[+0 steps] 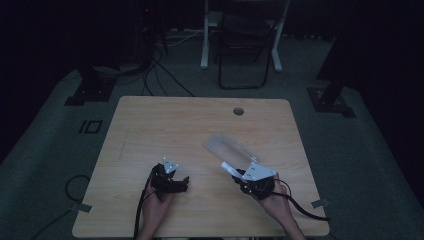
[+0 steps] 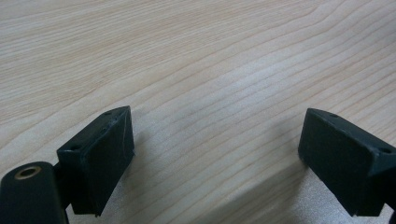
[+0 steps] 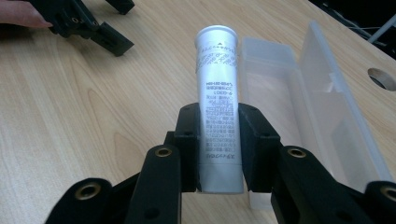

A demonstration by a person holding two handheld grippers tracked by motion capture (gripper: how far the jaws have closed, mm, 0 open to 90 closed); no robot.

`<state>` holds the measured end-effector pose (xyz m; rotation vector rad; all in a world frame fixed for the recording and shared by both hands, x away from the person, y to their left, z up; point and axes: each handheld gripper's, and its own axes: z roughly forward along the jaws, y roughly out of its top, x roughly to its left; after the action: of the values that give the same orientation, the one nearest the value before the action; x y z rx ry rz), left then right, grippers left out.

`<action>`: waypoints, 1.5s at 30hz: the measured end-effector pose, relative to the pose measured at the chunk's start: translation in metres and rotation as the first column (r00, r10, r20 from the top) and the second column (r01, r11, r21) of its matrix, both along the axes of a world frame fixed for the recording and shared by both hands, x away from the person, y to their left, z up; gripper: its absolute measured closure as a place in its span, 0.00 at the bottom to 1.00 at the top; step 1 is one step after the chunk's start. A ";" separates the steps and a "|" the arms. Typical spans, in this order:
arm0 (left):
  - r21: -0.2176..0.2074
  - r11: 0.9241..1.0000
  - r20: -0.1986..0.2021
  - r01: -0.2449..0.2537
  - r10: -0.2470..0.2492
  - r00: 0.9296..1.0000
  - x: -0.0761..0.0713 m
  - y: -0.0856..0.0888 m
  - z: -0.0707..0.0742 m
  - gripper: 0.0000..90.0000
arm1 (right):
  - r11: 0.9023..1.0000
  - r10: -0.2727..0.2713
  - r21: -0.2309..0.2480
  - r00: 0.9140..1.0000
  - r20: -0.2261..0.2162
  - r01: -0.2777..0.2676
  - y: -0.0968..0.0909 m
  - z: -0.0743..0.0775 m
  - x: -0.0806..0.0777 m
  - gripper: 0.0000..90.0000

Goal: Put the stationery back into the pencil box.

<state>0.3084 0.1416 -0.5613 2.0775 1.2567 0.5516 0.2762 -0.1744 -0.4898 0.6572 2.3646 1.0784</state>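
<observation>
- Pale wood-grain worktop (image 1: 150, 130) lay under both grippers, a dark room behind.
- Right gripper (image 3: 218, 140) pinched a white tube (image 3: 217, 93) between its fingers (image 3: 254, 140), just above the worktop.
- Beside the tube lay an open clear plastic case (image 3: 322, 102).
- Left gripper (image 2: 215, 154) rested nearby, fingers (image 2: 100, 158) spread over bare wood.

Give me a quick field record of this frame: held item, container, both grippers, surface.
held item: white tube with printed text, clamped between the right gripper jaws
container: clear plastic case, lid open, lying on the table beside the tube
left gripper: jaws wide apart, nothing between them, low over bare wood
right gripper state: shut on the tube
surface: light wooden table with a round cable hole near the far edge
</observation>
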 end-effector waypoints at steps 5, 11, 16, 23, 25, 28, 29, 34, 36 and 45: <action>0.000 1.000 0.000 0.000 0.000 1.000 0.000 0.000 0.000 0.12 | 1.000 -0.006 0.000 1.000 0.002 0.006 -0.002 0.001 0.002 0.79; -0.001 1.000 0.000 0.000 0.000 1.000 0.000 0.000 0.000 0.12 | 1.000 -0.014 -0.003 1.000 0.004 0.014 -0.004 0.002 0.005 0.79; -0.001 1.000 0.000 0.000 0.000 1.000 0.000 0.000 0.000 0.12 | 1.000 -0.018 -0.001 1.000 0.006 0.018 -0.005 0.002 0.007 0.79; -0.001 1.000 0.001 -0.001 0.001 1.000 0.000 0.000 0.000 0.12 | 1.000 -0.031 0.000 1.000 0.003 0.031 -0.009 0.001 0.010 0.79; -0.001 1.000 0.000 0.000 0.000 1.000 0.000 0.000 0.000 0.12 | 0.999 -0.033 0.003 0.999 0.003 0.033 -0.010 0.001 0.011 0.79; -0.001 1.000 0.000 0.000 0.000 1.000 0.000 0.000 0.000 0.12 | 0.999 -0.037 0.001 0.999 0.000 0.037 -0.012 0.000 0.013 0.79; -0.001 1.000 0.000 0.000 0.000 1.000 0.000 0.000 0.000 0.12 | 0.999 -0.038 0.002 0.999 0.001 0.038 -0.012 0.000 0.013 0.79; -0.001 1.000 0.001 -0.001 0.001 1.000 0.000 0.000 0.000 0.12 | 0.999 -0.046 0.004 0.999 -0.005 0.046 -0.013 -0.001 0.015 0.79; -0.001 1.000 0.000 0.000 0.000 1.000 0.000 0.000 0.000 0.12 | 0.999 -0.048 0.004 0.999 -0.004 0.048 -0.014 -0.002 0.017 0.79; -0.001 1.000 0.000 0.000 0.000 1.000 0.000 0.000 0.000 0.12 | 0.998 -0.058 0.004 0.998 -0.007 0.058 -0.015 -0.004 0.021 0.79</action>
<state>0.3084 0.1416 -0.5614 2.0766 1.2570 0.5517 0.2971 -0.1897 -0.4936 0.7278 2.3353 1.0578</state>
